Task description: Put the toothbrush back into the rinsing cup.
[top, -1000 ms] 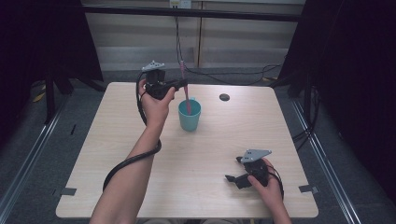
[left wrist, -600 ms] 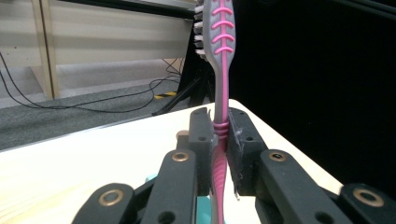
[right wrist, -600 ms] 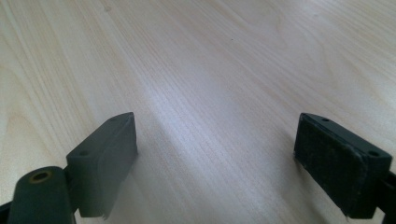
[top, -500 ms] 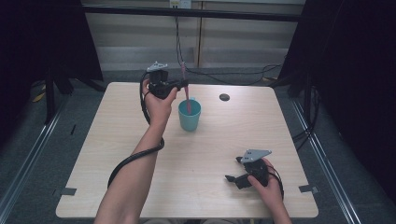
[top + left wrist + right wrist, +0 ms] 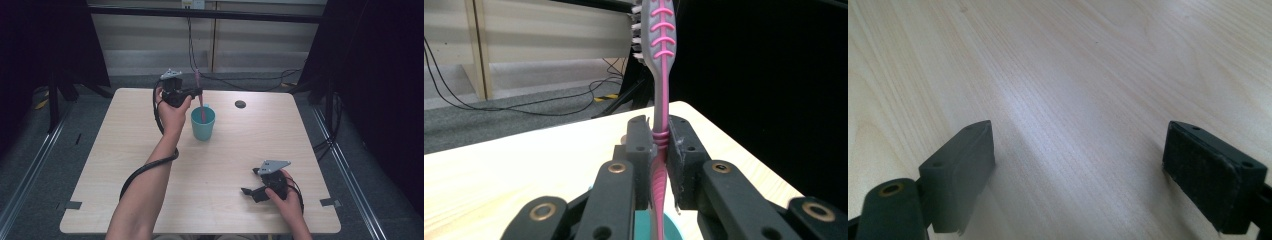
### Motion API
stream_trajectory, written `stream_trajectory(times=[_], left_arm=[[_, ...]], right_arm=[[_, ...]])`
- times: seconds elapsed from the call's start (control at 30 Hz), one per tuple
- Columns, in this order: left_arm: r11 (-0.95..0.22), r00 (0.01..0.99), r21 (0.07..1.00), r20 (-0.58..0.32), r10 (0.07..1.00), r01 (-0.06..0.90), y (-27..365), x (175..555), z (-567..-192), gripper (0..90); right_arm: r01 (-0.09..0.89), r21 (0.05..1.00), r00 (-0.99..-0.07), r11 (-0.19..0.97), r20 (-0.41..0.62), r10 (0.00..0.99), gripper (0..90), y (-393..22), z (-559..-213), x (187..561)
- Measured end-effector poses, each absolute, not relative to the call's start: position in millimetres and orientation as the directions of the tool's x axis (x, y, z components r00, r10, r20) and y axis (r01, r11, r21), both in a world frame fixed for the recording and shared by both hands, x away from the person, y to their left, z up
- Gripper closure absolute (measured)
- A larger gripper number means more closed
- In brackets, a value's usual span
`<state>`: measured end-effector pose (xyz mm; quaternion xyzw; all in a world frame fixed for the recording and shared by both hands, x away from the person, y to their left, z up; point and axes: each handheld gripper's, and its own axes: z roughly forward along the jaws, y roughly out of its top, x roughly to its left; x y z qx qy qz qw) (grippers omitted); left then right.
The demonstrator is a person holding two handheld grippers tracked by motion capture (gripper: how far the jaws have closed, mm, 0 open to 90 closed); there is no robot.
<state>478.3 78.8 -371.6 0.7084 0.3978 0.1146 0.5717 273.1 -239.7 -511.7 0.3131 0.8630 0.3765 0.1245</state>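
A pink and grey toothbrush (image 5: 660, 75) stands upright between the jaws of my left gripper (image 5: 659, 145), which is shut on its handle. In the high view that left gripper (image 5: 192, 93) hovers just left of a teal cup (image 5: 203, 123), and the toothbrush (image 5: 201, 100) has its lower end inside the cup and its head pointing up. The cup's rim (image 5: 671, 225) peeks out below the jaws in the left gripper view. My right gripper (image 5: 251, 191) rests low over the table near the front right, open, with bare wood between its pads (image 5: 1213, 170).
A small dark round disc (image 5: 240, 104) lies on the light wooden table (image 5: 125, 165) behind and right of the cup. Black cables run across the floor beyond the far edge. The left gripper's cable loops along the forearm.
My left gripper has sunk a little with the toothbrush, so the brush reaches deeper into the cup. The right gripper has stayed in place.
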Motion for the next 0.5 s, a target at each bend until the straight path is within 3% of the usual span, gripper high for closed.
stream_trajectory(times=[0.5], left_arm=[[-0.041,0.646,0.897,-0.284,0.709,0.44,80,483,-385,81.3]], right_arm=[[0.445,0.728,-0.775,0.522,0.021,0.632,13.2,-239,-512,272]])
